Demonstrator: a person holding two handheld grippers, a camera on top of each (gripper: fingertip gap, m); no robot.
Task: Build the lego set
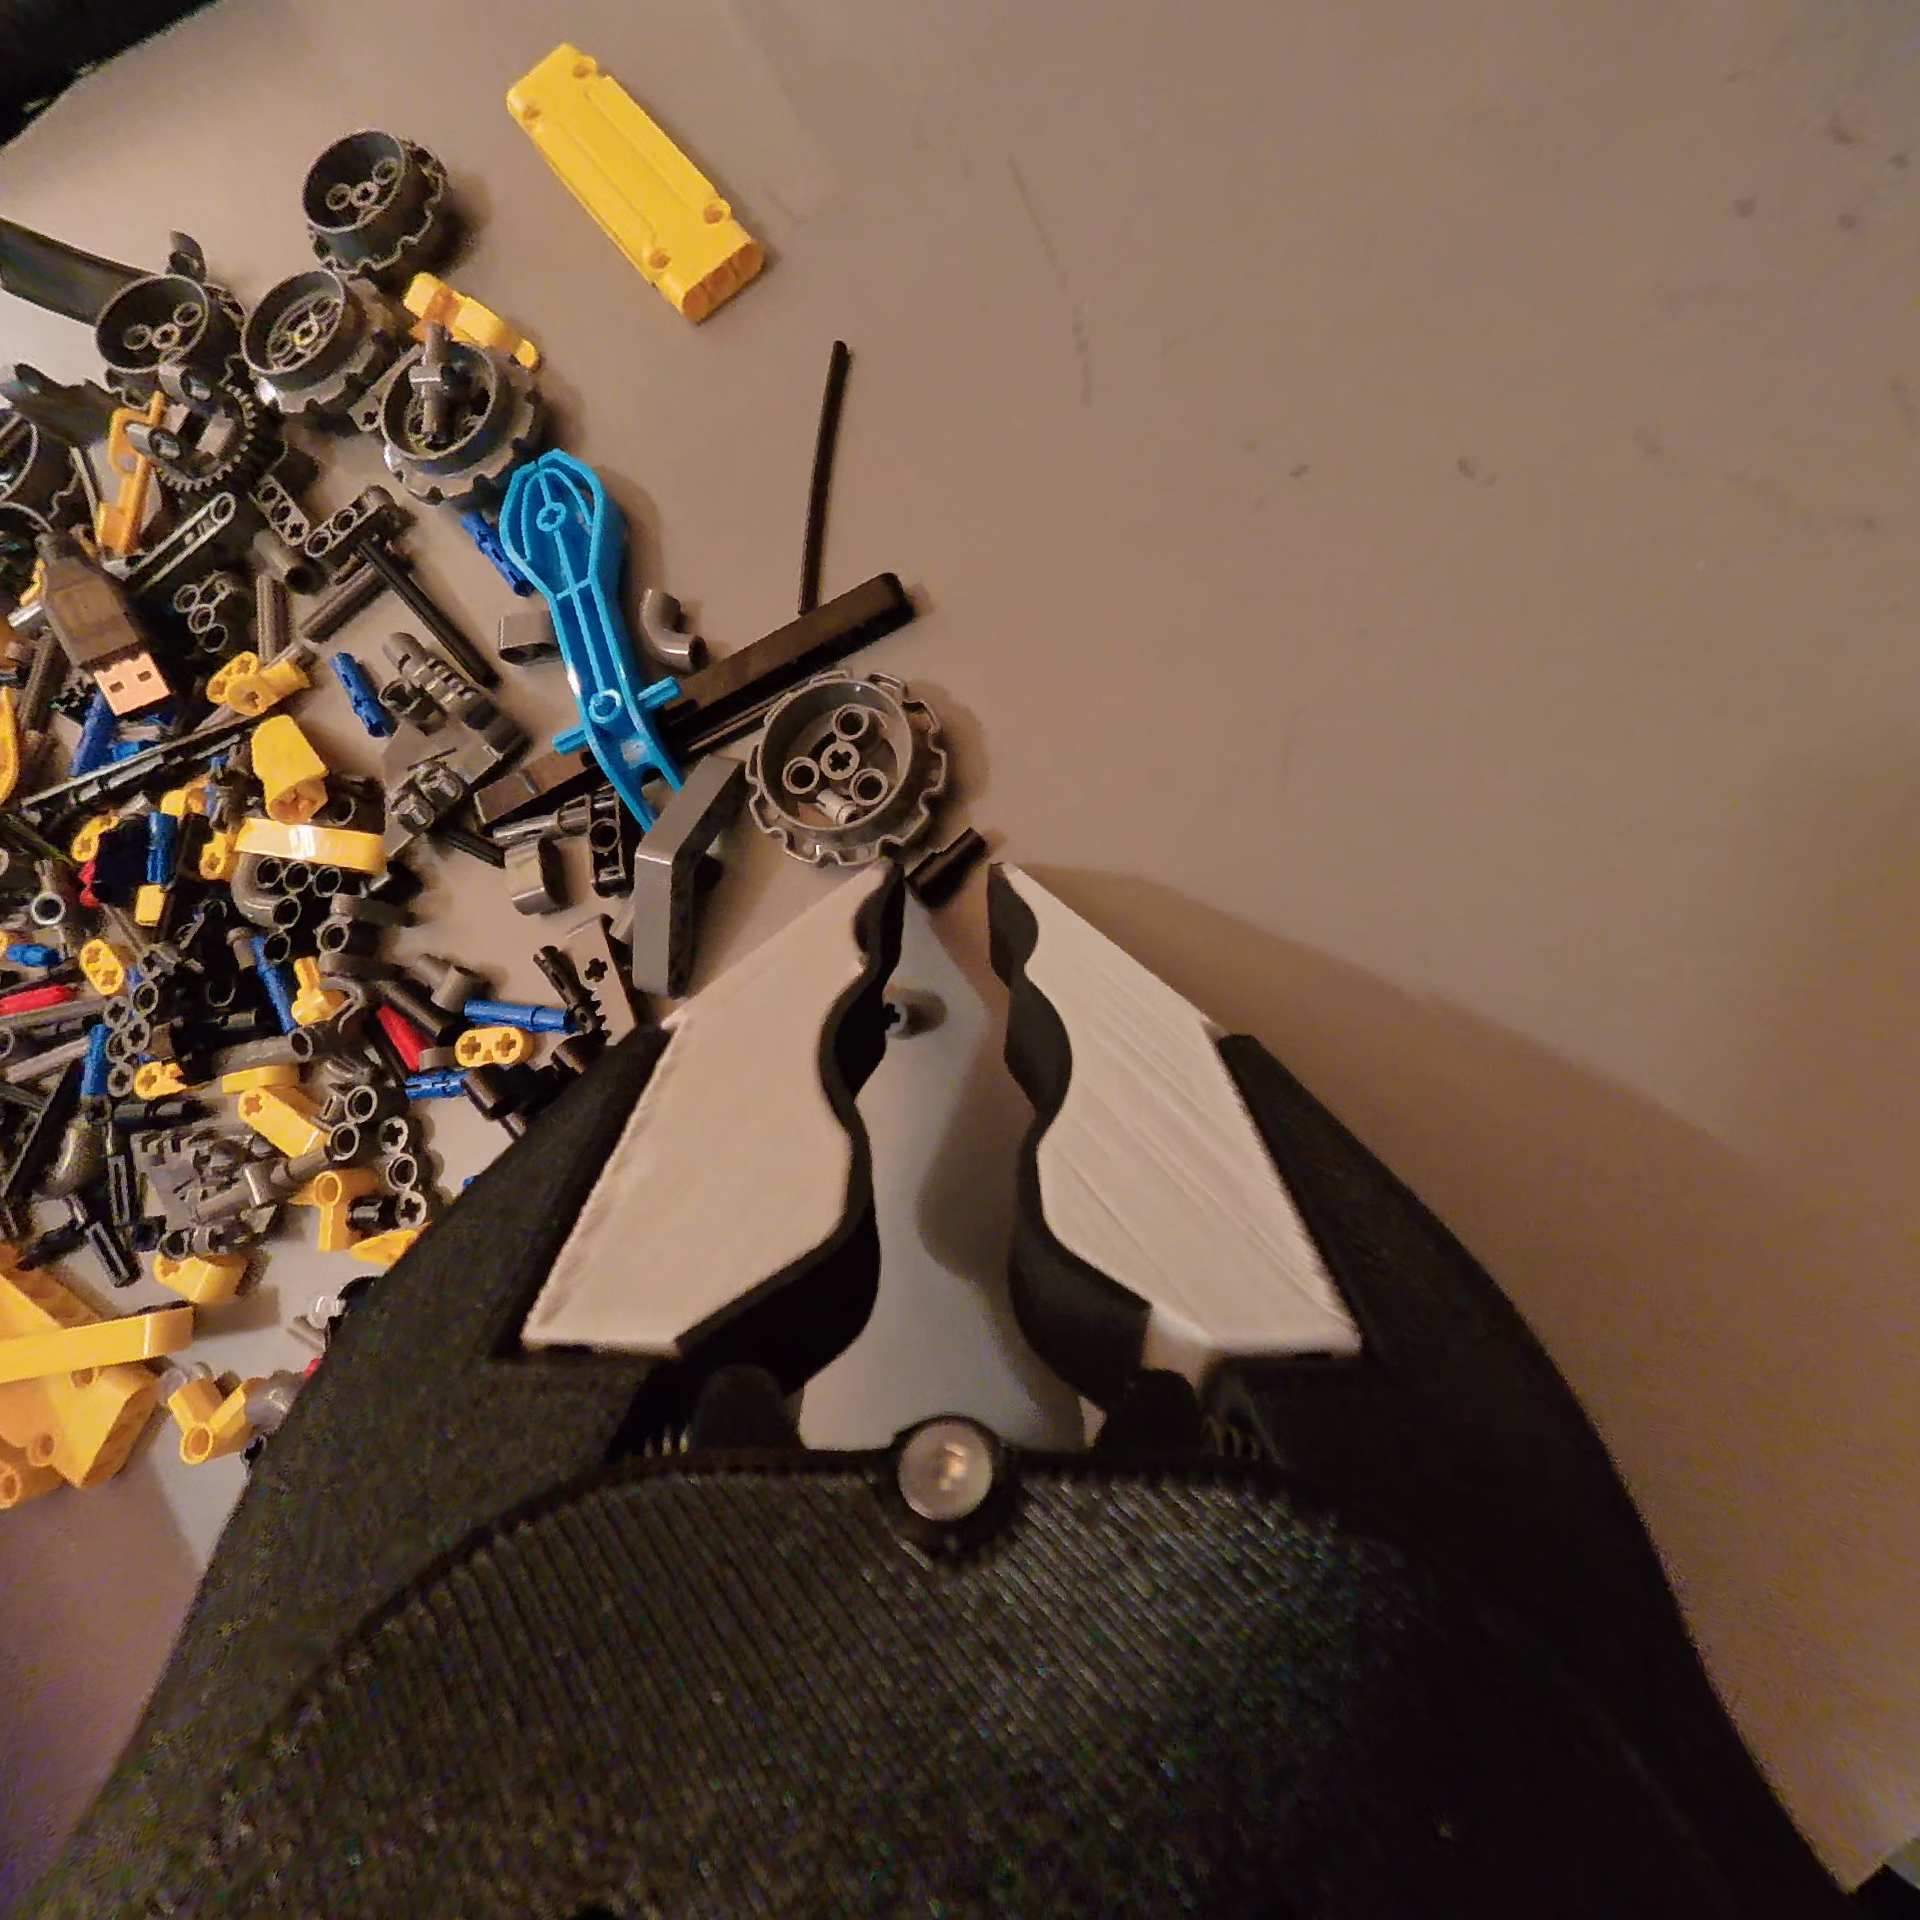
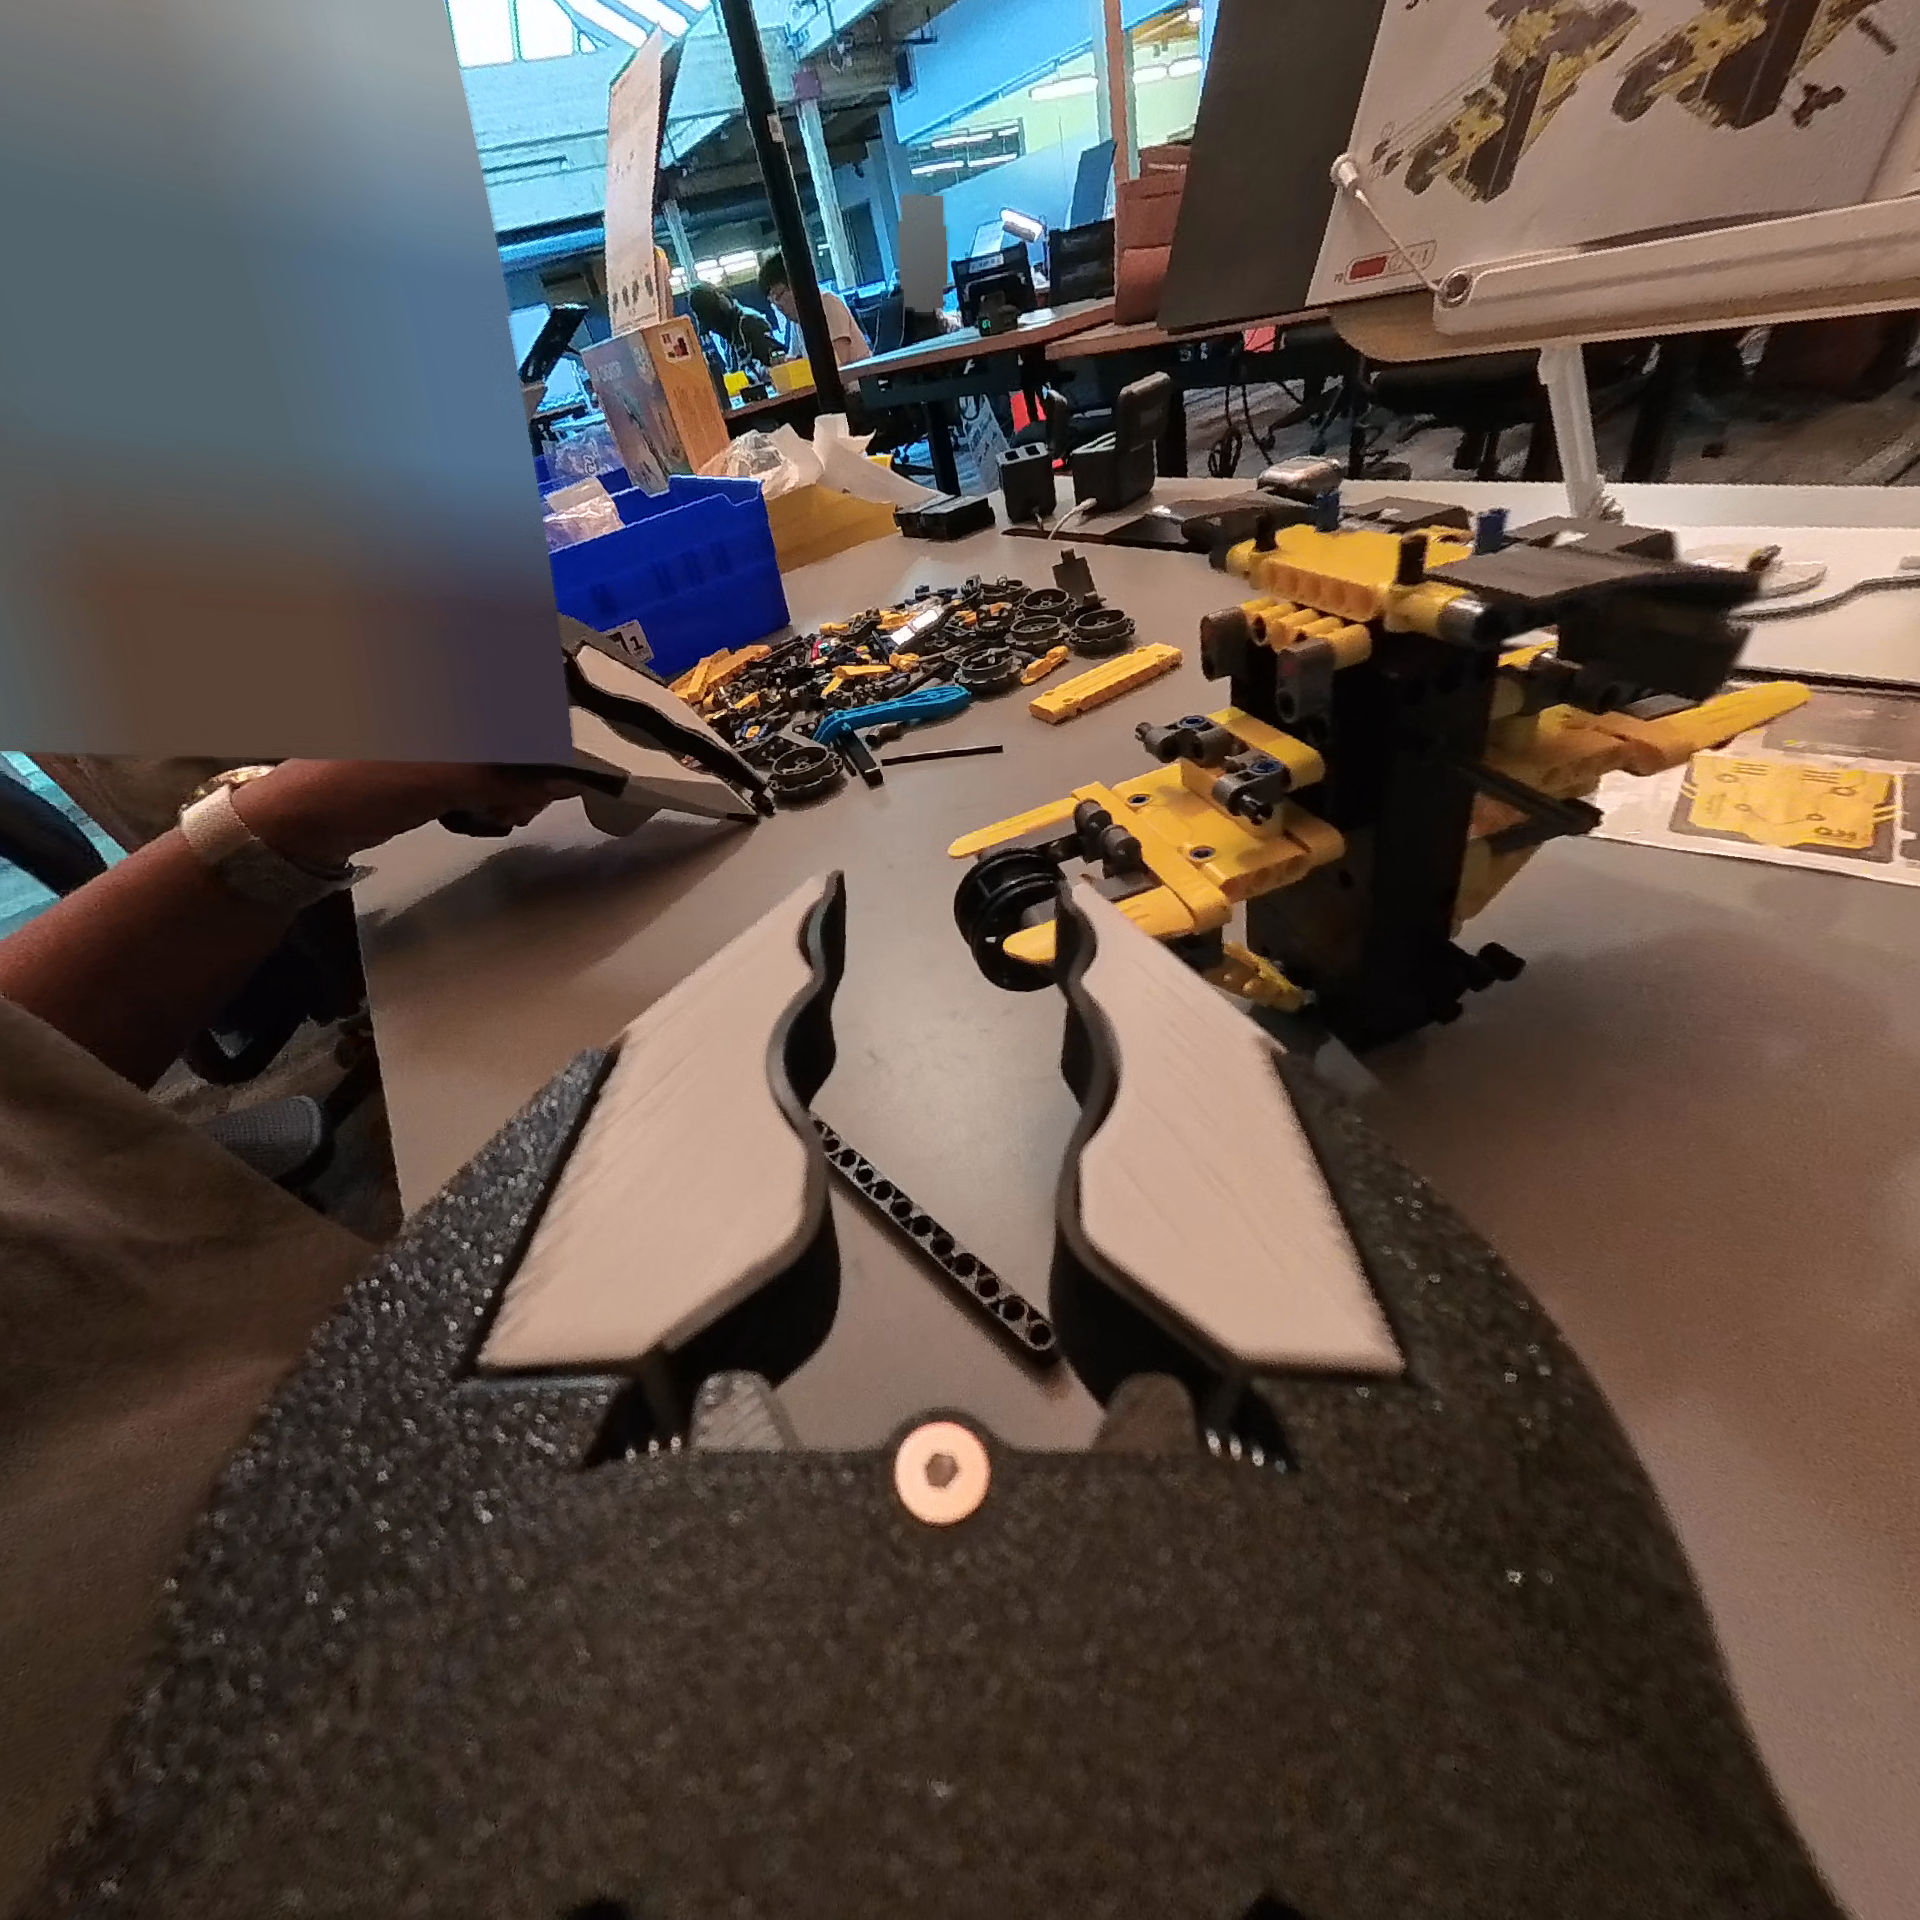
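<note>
My left gripper (image 1: 943, 871) is low over the grey table (image 1: 1351, 520), its tips closed to a narrow gap on a small black piece (image 1: 948, 864). A grey toothed wheel hub (image 1: 847, 774) lies just beyond the tips, at the edge of a pile of loose building pieces (image 1: 208, 831). My right gripper (image 2: 951, 894) is open and empty. Its right fingertip (image 2: 1070, 920) is next to a black wheel (image 2: 997, 925) on a yellow and black model (image 2: 1382, 790). A long black holed beam (image 2: 935, 1236) lies on the table under its fingers. The left gripper (image 2: 764, 808) also shows there, at the pile (image 2: 904, 665).
A yellow panel (image 1: 634, 182), a blue curved piece (image 1: 582, 603) and a thin black rod (image 1: 821, 478) lie by the pile. A blue bin (image 2: 675, 561) stands behind it. An instruction booklet (image 2: 1621, 135) sits on a stand at right, with a printed sheet (image 2: 1766, 800) below. A person's arm (image 2: 239, 831) is at left. Across from one pair of fingers to the other is roughly 30 cm. Between my left fingertips and the blue curved piece (image 1: 582, 603) there is roughly 9 cm.
</note>
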